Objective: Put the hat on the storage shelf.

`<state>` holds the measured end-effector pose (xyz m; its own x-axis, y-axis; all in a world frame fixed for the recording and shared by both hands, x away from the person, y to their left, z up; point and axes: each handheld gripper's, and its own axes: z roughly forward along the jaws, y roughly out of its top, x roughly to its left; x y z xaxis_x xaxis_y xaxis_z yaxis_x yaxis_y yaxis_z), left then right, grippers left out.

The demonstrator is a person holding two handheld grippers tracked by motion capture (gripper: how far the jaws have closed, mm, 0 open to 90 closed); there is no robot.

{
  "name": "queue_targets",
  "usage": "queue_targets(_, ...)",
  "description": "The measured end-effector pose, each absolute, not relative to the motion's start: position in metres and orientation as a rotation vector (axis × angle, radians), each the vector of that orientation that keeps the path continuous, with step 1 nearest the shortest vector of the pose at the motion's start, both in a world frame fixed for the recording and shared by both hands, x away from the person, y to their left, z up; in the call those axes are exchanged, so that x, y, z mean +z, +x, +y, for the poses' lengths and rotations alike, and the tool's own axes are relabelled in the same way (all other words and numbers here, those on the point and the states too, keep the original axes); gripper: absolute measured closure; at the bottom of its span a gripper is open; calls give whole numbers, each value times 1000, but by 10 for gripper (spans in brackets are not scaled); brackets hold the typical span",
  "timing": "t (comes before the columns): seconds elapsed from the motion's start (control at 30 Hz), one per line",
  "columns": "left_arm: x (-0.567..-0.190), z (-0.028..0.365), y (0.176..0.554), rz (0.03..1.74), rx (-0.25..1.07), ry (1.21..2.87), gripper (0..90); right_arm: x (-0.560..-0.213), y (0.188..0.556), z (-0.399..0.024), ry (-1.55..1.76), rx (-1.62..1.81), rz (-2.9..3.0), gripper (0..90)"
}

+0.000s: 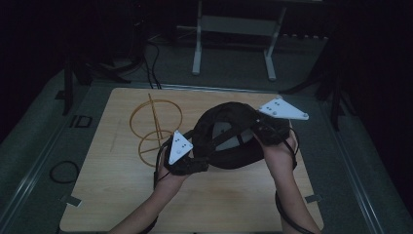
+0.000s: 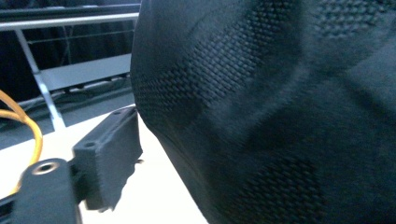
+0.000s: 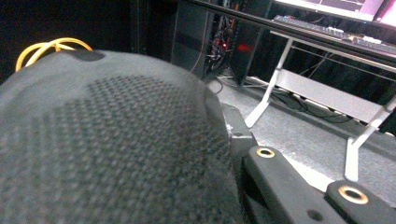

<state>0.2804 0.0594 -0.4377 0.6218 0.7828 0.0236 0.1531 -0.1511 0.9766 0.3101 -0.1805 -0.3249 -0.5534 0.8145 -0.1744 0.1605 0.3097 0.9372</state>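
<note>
Here, toward the worktop's point(image 1: 117, 195) left edge and far-left corner, a yellow wire stand point(image 1: 155, 127) of two hoops on a slanted rod stands on pale wood; in the left gripper view it is cut off to a thin curve at the frame's edge. Bare worktop lies open along the near edge and the left side.

Next comes the left gripper point(image 1: 187, 163) — a hand under its grey three-cornered plate, right against the near-left rim of the black hat point(image 1: 229, 136). In its own view one ridged black jaw stands off the fabric with pale worktop showing between, the other jaw is hidden behind the cloth; the jaws stand apart, not pinching.

The hat sits around the middle of the worktop, slightly toward the right edge — dark, rounded, soft, with a perforated mesh weave over smoother panels and a greyish lining in the opening. The dim light swallows its seams.

The right gripper point(image 1: 272, 129) holds the hat's far-right rim, its jaws clamped tight on the fabric, mostly buried under it.
</note>
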Motion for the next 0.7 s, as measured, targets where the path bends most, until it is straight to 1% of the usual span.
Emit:
queue_targets(0.07,-436,58,283,784,681,1670,242,-325,309,-182,867,1273,1917,897)
queue_targets(0.1,-436,57,284,781,686,1669,286,-326,308,-183,869,1273,1916,896)
queue_targets(0.13,-435,57,285,786,691,1662,351,-326,308,-183,865,1270,1916,896)
queue_targets(0.2,-435,57,285,788,714,1648,441,-328,307,-183,861,1268,1919,896)
queue_targets(0.23,-435,57,285,791,726,1641,508,-329,306,-183,859,1268,1924,896)
queue_targets(0.33,-432,58,286,819,742,1623,670,-332,305,-182,857,1260,1932,896)
queue_targets(0.47,-431,58,287,845,755,1619,853,-339,305,-182,863,1254,1938,896)
queue_targets(0.5,-430,58,287,847,751,1624,880,-341,304,-182,869,1255,1942,895)
queue_targets(0.53,-430,58,287,845,752,1629,888,-343,304,-182,869,1257,1948,895)
queue_targets(0.7,-428,57,286,833,759,1655,895,-355,302,-187,892,1284,1948,892)
